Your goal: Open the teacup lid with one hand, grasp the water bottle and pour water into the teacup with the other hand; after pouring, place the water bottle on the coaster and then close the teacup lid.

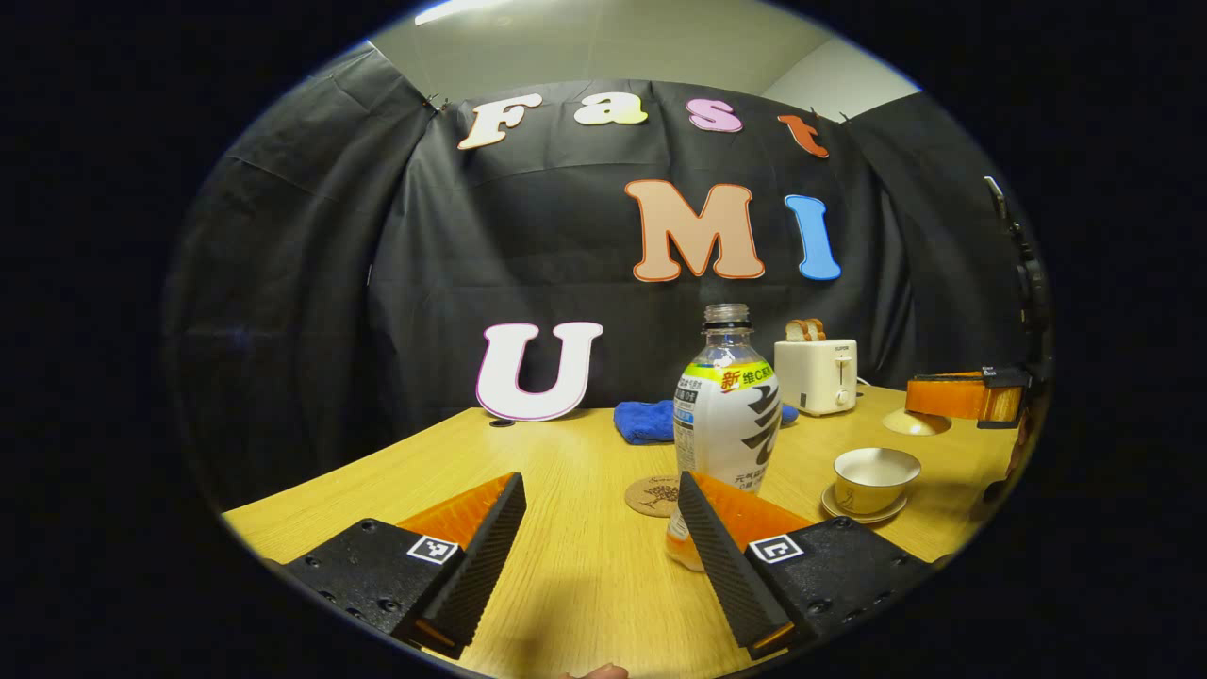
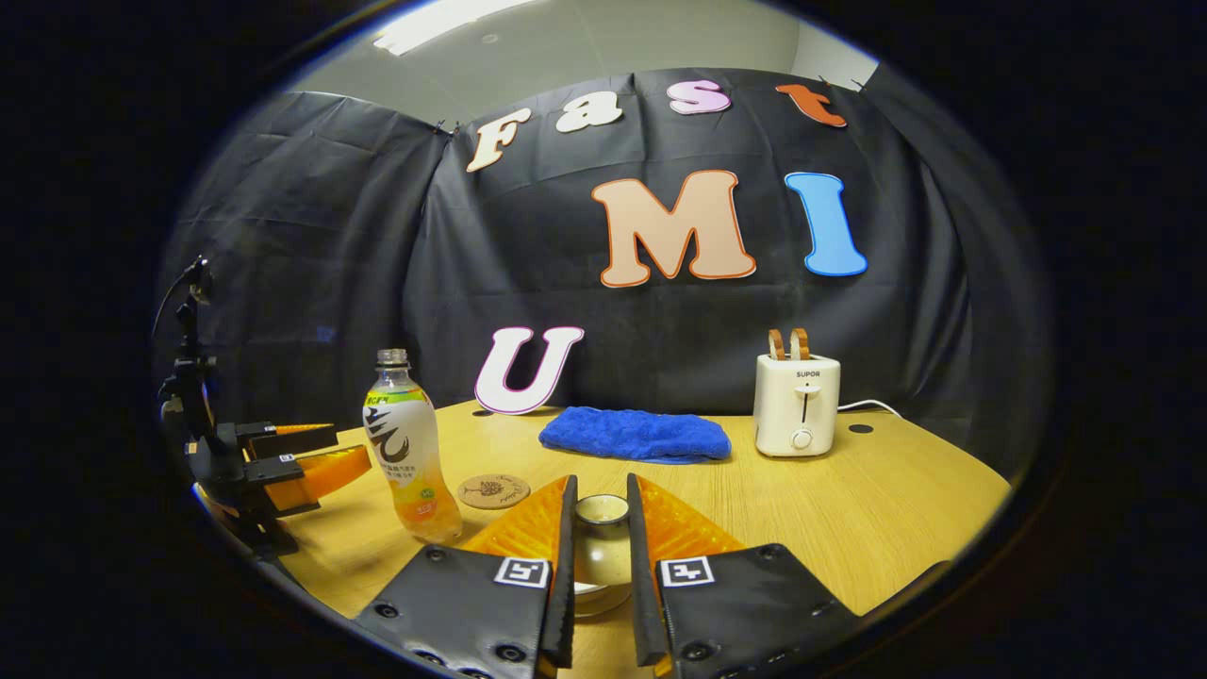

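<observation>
The capless water bottle [image 1: 726, 415] stands on the table, just beyond the right finger of my open left gripper [image 1: 601, 486]; nothing sits between the fingers. A round coaster [image 1: 653, 495] lies left of the bottle's base. The open teacup [image 1: 875, 476] rests on its saucer to the right. Farther right, my right gripper [image 1: 962, 396] holds the pale teacup lid [image 1: 917, 422] above the table. In the right gripper view, my right gripper [image 2: 601, 486] is shut on the lid [image 2: 602, 552] by its knob. The bottle [image 2: 410, 453], the coaster [image 2: 493, 490] and my left gripper [image 2: 339, 451] are at the left.
A blue cloth [image 2: 636, 434] lies at the back of the wooden table [image 2: 849, 509]. A white toaster [image 2: 797, 405] with two slices in it stands at the back right, its cord trailing right. The black booth wall closes off the far side.
</observation>
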